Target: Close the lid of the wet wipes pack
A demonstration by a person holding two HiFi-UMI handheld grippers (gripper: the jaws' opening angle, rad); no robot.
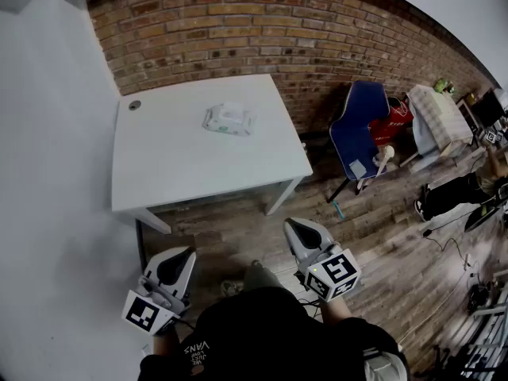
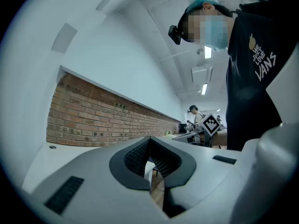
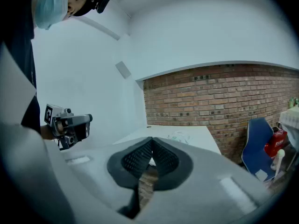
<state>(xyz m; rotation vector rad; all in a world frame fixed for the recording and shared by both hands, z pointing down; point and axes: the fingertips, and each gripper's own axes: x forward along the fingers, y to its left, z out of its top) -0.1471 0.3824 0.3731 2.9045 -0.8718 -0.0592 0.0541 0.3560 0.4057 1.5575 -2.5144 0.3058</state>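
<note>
The wet wipes pack, white with green print, lies flat on the far middle of the white table; its lid is too small to make out. In the right gripper view the pack shows faintly on the tabletop beyond the jaws. My left gripper is low by my body, short of the table's near edge, jaws shut and holding nothing. Close by on the other side, my right gripper is likewise shut and holds nothing. The ribbed pads meet in both gripper views.
A brick wall runs behind the table. A small round grommet sits at the table's far left corner. A blue chair with red items stands to the right, on a wooden floor with cables.
</note>
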